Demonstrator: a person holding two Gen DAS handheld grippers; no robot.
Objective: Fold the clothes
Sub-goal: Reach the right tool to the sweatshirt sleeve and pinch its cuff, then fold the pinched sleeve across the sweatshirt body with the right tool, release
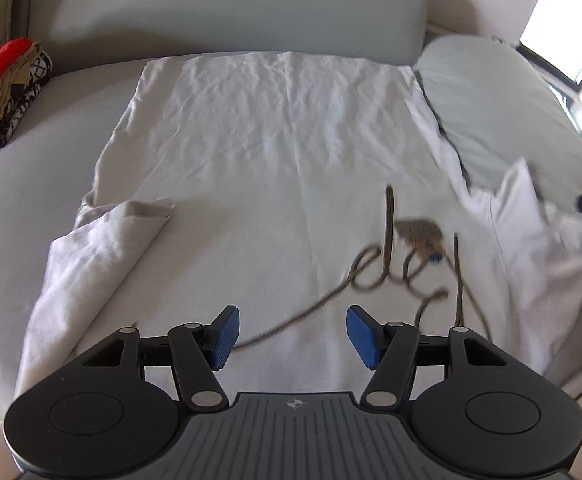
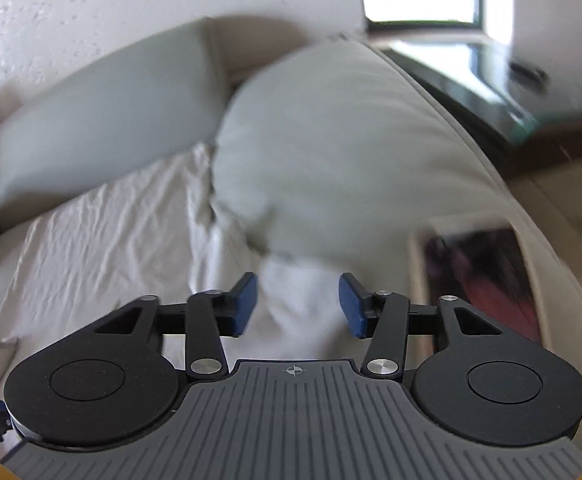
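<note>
Two hand-held grippers over the sofa (image 1: 19, 184): the left hand-held gripper (image 1: 291, 336) hovers spread, nothing between its pads, above the white shirt (image 1: 259, 152) lying flat on the seat, hem at the backrest. The right hand-held gripper (image 2: 297, 306) stands parted around a raised fold of shirt, pads not pressing, beside the grey cushion (image 2: 331, 148).

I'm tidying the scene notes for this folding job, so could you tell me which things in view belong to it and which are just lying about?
Part of the job:
- white T-shirt spread on the couch
- left gripper, open above it
- right gripper, open over a raised fold

Lying about:
- grey pillow
- pile of red and patterned clothes
- picture frame
</note>
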